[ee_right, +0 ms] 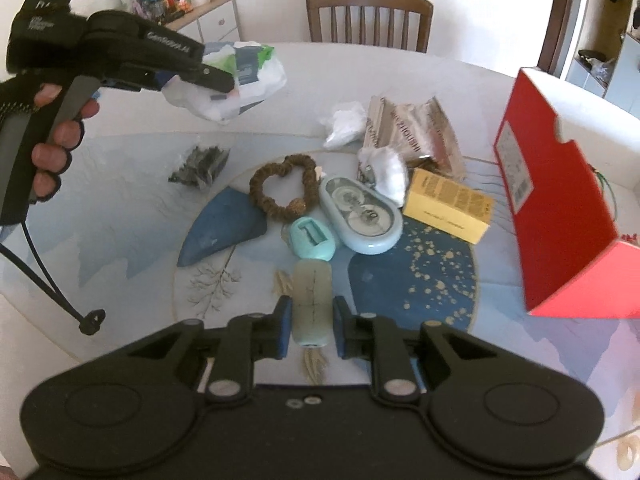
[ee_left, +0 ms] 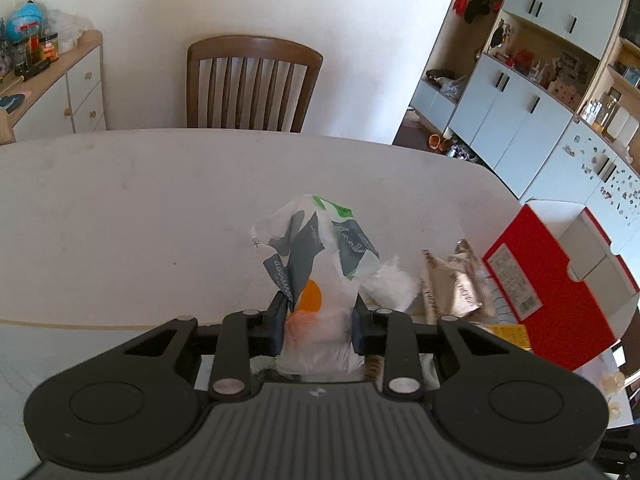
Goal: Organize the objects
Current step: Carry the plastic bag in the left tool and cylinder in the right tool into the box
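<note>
1. Pale green tube [ee_right: 312, 300] sits clamped between the blue pads of the right gripper [ee_right: 311, 330], above the patterned mat [ee_right: 420, 280] on the counter [ee_right: 120, 184].
2. The left gripper [ee_left: 320, 330] is clenched on a crumpled printed plastic bag [ee_left: 316, 252], raised clear of the counter; the right wrist view shows a gloved hand [ee_right: 56, 136] holding that tool.
3. On the mat lie a bead bracelet [ee_right: 280, 188], a light blue oval case [ee_right: 362, 216], a small teal piece [ee_right: 312, 238], a dark blue wedge [ee_right: 224, 228] and a yellow box [ee_right: 448, 204].
4. A red box [ee_right: 556, 208] stands open at the right, near a brown foil packet [ee_right: 412, 136].
</note>
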`<state>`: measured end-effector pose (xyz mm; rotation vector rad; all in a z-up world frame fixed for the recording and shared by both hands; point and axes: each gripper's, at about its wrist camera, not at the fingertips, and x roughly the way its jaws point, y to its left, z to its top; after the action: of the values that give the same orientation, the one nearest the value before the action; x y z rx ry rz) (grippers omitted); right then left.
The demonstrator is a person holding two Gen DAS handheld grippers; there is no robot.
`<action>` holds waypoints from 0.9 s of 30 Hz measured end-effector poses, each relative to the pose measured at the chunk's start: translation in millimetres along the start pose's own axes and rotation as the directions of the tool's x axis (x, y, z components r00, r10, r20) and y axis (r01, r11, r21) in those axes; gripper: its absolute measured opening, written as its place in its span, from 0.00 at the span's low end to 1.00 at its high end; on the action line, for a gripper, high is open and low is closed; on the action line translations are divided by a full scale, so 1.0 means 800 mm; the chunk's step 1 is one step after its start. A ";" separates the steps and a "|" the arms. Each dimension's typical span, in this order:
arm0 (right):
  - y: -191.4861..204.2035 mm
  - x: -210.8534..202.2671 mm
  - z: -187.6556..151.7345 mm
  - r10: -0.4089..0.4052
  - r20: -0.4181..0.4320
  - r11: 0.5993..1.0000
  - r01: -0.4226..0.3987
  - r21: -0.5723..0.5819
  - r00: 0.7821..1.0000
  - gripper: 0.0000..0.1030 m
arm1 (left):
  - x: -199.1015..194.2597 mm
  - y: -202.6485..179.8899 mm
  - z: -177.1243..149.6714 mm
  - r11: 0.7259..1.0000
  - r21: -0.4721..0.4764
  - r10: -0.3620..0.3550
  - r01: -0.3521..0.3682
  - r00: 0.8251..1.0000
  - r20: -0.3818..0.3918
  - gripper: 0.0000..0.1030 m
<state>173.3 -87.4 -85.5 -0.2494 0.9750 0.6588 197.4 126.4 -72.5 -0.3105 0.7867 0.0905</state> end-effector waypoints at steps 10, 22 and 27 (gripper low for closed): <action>-0.040 -0.067 0.005 0.006 0.067 0.997 -0.011 0.078 0.998 0.19 | -0.046 -0.056 -0.004 0.998 0.031 -0.045 0.045 0.999 0.010 0.29; -0.106 -0.124 0.005 -0.034 0.119 0.991 0.018 0.133 0.992 0.19 | -0.069 -0.153 -0.005 0.986 0.096 -0.138 0.137 0.990 -0.001 0.29; -0.136 -0.139 0.006 -0.052 0.139 0.988 0.031 0.148 0.989 0.19 | -0.065 -0.200 -0.005 0.975 0.128 -0.179 0.179 0.984 -0.013 0.29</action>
<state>200.8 -214.9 -0.2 -0.0920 0.8742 0.5564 188.8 -24.9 0.3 -0.2577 0.7593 -0.1297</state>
